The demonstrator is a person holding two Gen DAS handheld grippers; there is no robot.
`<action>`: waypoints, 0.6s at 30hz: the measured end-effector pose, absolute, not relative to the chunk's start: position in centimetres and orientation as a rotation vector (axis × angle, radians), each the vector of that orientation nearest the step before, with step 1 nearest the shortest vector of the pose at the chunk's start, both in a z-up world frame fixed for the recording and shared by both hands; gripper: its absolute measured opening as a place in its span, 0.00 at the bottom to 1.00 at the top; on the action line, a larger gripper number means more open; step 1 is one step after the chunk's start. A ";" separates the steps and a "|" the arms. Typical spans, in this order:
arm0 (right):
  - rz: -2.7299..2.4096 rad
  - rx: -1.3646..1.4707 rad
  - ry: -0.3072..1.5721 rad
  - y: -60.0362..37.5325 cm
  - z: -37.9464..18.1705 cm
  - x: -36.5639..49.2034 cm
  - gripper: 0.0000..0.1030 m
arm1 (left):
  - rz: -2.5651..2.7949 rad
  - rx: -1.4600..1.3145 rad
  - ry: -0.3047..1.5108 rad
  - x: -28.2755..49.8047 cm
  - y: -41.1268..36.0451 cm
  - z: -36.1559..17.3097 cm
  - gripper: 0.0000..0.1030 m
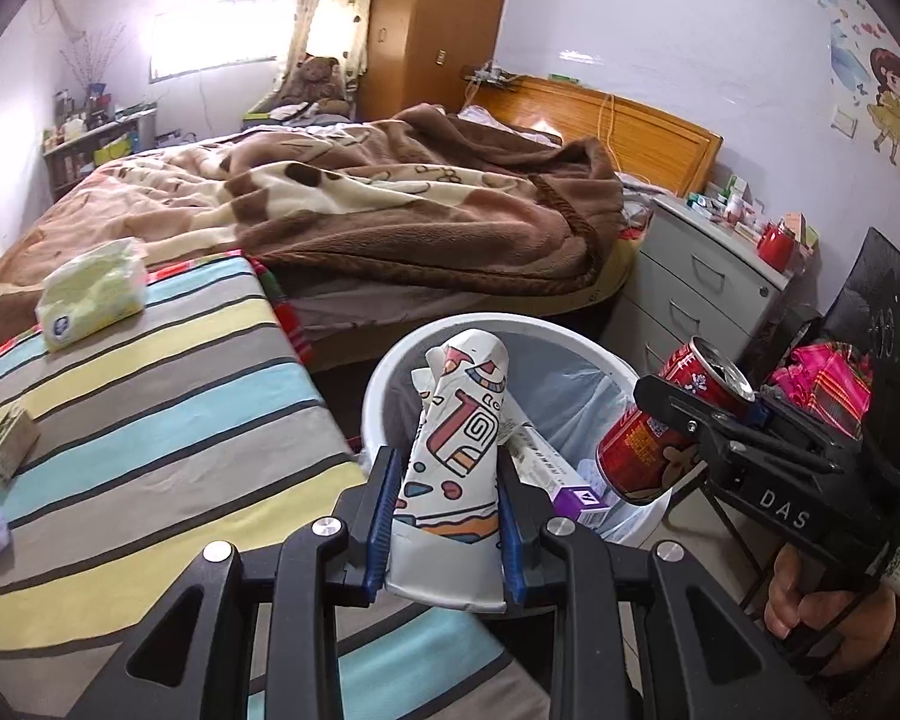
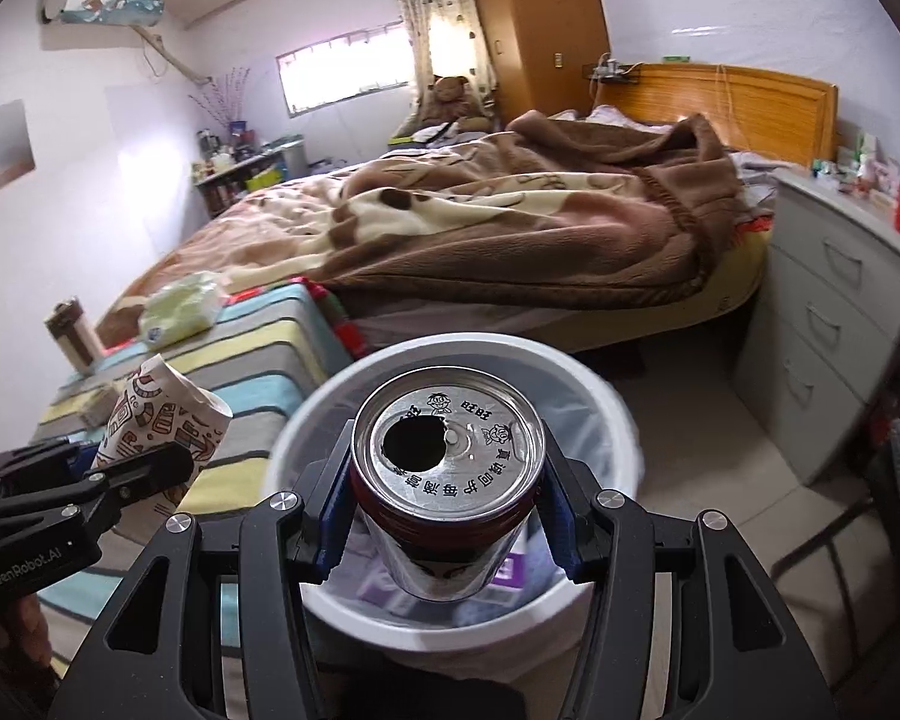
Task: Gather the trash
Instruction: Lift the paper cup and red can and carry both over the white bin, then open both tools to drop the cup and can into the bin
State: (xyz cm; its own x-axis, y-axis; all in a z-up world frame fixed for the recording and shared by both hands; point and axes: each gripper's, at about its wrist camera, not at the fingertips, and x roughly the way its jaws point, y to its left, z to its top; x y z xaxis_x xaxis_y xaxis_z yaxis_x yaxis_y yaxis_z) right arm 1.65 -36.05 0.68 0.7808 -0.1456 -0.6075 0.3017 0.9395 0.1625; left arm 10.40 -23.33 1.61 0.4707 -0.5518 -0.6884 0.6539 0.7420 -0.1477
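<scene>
My left gripper (image 1: 447,516) is shut on a crumpled patterned paper cup (image 1: 456,450), held just in front of the white trash bin (image 1: 384,384). The bin has a clear liner and holds a purple-and-white box (image 1: 555,474). My right gripper (image 2: 444,510) is shut on a red drink can (image 2: 444,456), open top toward the camera, directly above the bin (image 2: 600,402). In the left wrist view the can (image 1: 648,444) hangs at the bin's right rim, with a hand (image 1: 822,618) on the gripper's handle. The right wrist view shows the cup (image 2: 156,420) at the left, over the striped cloth.
A striped cloth surface (image 1: 150,396) carries a green tissue pack (image 1: 93,294) and a small box (image 1: 9,444). A bed with a brown blanket (image 1: 390,204) lies behind the bin. A grey drawer unit (image 1: 702,294) stands right, with a black chair (image 1: 882,312) holding pink cloth.
</scene>
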 end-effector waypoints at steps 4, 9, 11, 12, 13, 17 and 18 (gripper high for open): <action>-0.262 0.269 0.640 -36.9 0.4 1.6 0.53 | -0.758 0.147 0.808 10.9 -24.9 1.0 0.29; -0.283 0.280 0.657 -37.7 -0.1 1.8 0.53 | -0.763 0.158 0.813 11.5 -26.1 0.5 0.29; -0.282 0.290 0.667 -37.8 -0.3 1.9 0.53 | -0.761 0.159 0.821 11.7 -26.4 0.3 0.29; -0.276 0.297 0.672 -37.9 -0.4 1.9 0.53 | -0.759 0.163 0.819 11.7 -26.5 0.2 0.29; -0.270 0.308 0.674 -38.0 -0.5 2.0 0.53 | -0.758 0.165 0.817 11.8 -26.6 0.1 0.29; -0.291 0.314 0.694 -38.2 -0.9 2.2 0.53 | -0.749 0.143 0.835 12.1 -26.7 -0.3 0.29; -0.296 0.311 0.701 -38.2 -1.0 2.3 0.53 | -0.746 0.143 0.836 12.2 -26.7 -0.3 0.32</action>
